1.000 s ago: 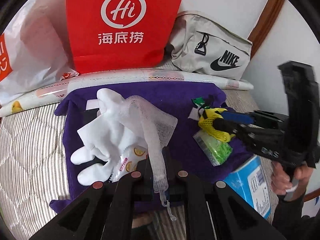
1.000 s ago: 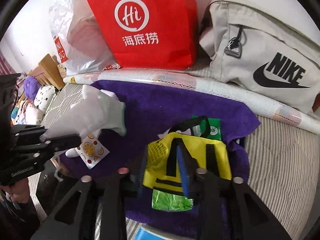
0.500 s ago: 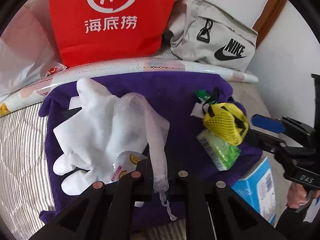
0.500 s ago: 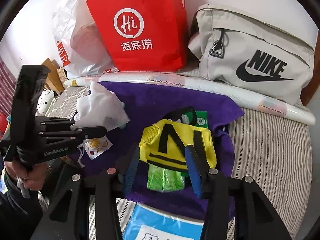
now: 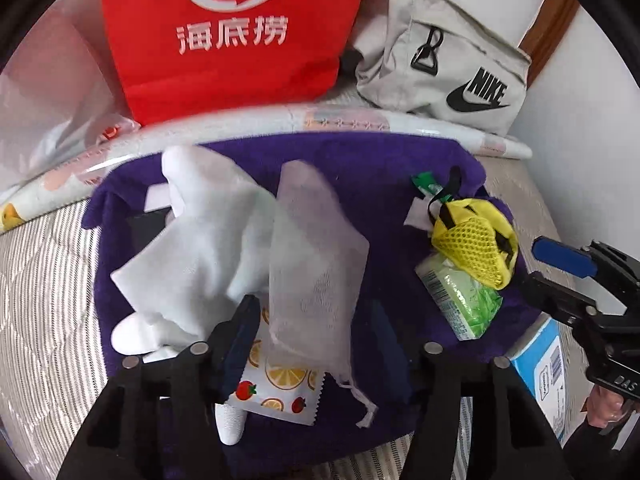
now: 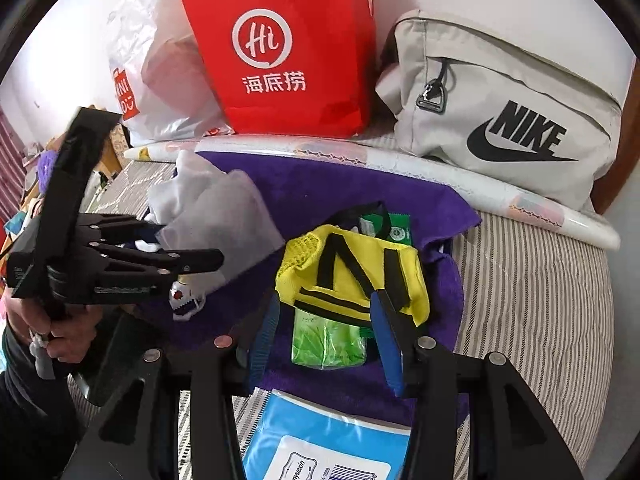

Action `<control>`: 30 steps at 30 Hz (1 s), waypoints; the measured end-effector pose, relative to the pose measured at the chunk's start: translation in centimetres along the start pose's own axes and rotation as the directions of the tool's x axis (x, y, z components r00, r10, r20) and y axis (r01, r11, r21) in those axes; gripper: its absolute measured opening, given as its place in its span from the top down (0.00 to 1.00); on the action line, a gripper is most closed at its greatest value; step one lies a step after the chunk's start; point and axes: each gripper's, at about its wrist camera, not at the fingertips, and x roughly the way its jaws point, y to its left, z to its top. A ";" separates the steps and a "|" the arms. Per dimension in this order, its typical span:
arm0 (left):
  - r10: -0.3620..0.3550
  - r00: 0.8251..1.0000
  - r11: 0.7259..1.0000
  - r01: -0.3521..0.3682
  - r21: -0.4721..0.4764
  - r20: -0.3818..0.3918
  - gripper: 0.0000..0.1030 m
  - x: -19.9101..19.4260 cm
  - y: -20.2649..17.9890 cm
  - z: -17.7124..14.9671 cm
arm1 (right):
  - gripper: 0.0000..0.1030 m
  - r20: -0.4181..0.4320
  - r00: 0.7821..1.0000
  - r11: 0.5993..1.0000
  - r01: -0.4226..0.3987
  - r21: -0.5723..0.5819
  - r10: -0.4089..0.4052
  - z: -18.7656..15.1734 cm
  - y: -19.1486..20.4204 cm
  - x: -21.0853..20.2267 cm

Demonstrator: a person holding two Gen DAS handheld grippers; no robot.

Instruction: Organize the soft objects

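Left wrist alone shows the fruit-print packet point(image 5: 276, 384) under the opening left gripper point(image 5: 316, 344), gripping nothing.

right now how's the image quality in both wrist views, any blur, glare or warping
Left wrist view: the red bag and the white cloth are slightly soft, the black fisheye rim cuts the corners, and the roll bows into an arc. Right wrist view: sharper, with even daylight, the wall washed out, and mild sheen on the green packet.
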 end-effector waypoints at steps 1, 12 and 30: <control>-0.002 1.000 1.000 0.002 0.003 0.000 0.44 -0.2 0.0 -0.1 | 0.54 0.001 1.000 1.000 -0.001 -0.001 0.001 0.0 0.0 0.0; 0.040 0.998 0.999 -0.041 0.024 0.040 0.42 -3.5 -0.7 -1.3 | 0.49 -0.005 0.999 0.999 0.037 0.020 -0.037 -0.9 0.5 -1.5; 0.085 0.983 0.996 -0.087 0.004 0.162 0.20 -13.8 -3.7 -8.8 | 0.21 0.019 0.992 0.987 0.120 0.102 -0.123 -6.3 4.4 -9.6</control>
